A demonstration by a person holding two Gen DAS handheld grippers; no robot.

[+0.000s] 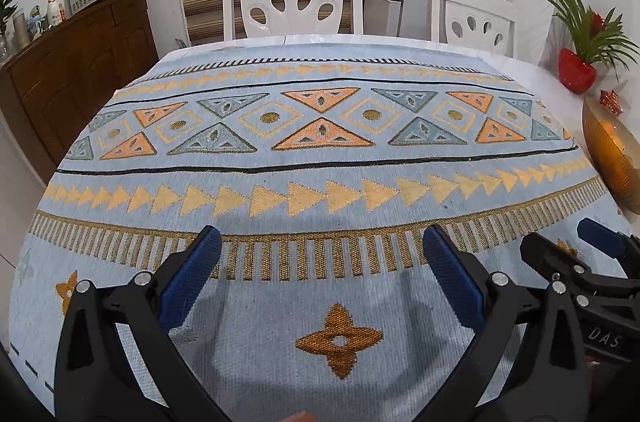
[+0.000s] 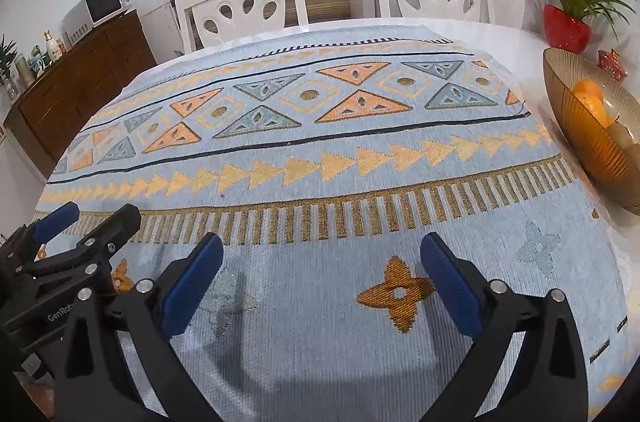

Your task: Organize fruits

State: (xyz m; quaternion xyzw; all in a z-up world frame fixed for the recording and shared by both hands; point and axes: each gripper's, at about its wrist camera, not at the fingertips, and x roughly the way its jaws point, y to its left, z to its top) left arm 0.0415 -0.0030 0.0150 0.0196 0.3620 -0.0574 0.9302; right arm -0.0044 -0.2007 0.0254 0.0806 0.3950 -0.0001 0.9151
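An amber ribbed glass bowl (image 2: 592,150) stands at the table's right edge with orange fruits (image 2: 588,94) and pale fruits (image 2: 622,138) inside. The left wrist view catches the same bowl (image 1: 612,162) at its right border. My left gripper (image 1: 320,242) hovers open over the patterned cloth near the front edge, nothing between its blue pads (image 1: 452,278). My right gripper (image 2: 322,248) is open too, empty, just to the right of the left one. Each gripper shows in the other's view: the right gripper (image 1: 560,242) and the left gripper (image 2: 92,218).
A light blue patterned tablecloth (image 1: 320,158) covers the table. Two white chairs (image 1: 292,2) stand at the far side. A red pot with a green plant (image 2: 568,26) and a small red ornament (image 2: 612,62) sit behind the bowl. A wooden sideboard (image 1: 80,62) with a microwave is at the left.
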